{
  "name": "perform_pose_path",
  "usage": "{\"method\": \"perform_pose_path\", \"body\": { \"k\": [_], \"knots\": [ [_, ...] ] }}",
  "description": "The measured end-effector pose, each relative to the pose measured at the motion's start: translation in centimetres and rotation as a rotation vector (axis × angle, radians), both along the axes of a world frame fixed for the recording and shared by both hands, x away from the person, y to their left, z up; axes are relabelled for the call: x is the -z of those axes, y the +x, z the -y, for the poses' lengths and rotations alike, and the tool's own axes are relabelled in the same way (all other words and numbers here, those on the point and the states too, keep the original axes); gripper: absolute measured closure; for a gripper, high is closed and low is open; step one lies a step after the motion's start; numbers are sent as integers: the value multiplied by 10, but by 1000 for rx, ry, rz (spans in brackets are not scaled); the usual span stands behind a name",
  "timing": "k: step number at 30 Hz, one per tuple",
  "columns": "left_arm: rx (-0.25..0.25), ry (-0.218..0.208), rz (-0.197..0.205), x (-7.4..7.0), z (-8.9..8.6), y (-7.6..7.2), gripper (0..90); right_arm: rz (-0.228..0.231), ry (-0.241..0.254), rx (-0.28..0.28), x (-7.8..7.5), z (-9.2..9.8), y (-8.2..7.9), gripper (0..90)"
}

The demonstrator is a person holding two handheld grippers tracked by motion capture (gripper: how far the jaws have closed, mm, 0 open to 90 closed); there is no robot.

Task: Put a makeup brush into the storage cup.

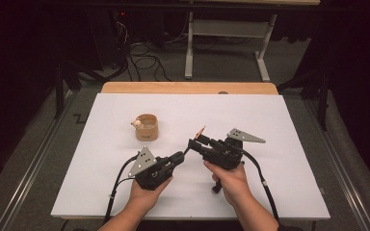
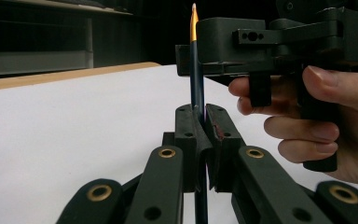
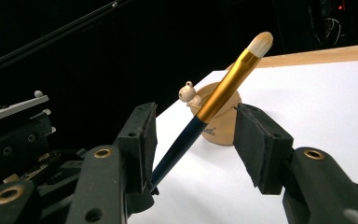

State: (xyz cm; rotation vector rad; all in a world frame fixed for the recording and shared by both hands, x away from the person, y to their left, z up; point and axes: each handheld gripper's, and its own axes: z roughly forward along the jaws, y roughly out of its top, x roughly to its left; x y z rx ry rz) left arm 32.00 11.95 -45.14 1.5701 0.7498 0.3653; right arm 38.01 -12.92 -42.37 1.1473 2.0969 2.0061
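So here's the setup: a slim makeup-type brush with a dark blue handle, gold metal ferrule and pale bristle tip (image 3: pixel 214 105) is held up off the white-covered bench (image 1: pixel 289 192), a bit toward its near edge and about midway between the left and right edges. The left tongs (image 2: pixel 204 122) are clamped shut on the dark handle, well down from the ferrule, with the brush standing nearly straight up out of them in the left gripper view. The right tongs (image 3: pixel 196 140) are spread wide, jaws on either side of the brush; the handle runs close by one jaw, though I can't tell if it actually touches. From above, the two grippers sit tip to tip with the bristle end poking up toward the far edge.

Further back toward the far left corner sits a small round tan wooden holder with a little animal figure on its rim (image 1: pixel 147 127), well apart from both grippers.

Handling-wise, my guess: the brush looks very light and stiff, but the lacquered handle and ferrule are probably slippery and round, so it could pivot in a pinch. I'd grab the handle just below the ferrule and leave the soft bristles alone, since they'd splay or bend.
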Motion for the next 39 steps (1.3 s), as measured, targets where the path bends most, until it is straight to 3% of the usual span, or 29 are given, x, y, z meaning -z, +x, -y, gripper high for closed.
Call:
{"method": "perform_pose_path", "body": {
  "k": [17, 30, 39],
  "knots": [
    [-1, 6, 1, 1, 0, 0, 845, -108, 71, -25, 4, 0, 3, 617],
    [0, 9, 5, 1, 1, 0, 845, -154, 114, -53, 4, -1, 3, 725],
    [3, 12, 3, 2, 1, 0, 845, -159, 117, -45, 5, 1, 4, 792]
  ]
}}
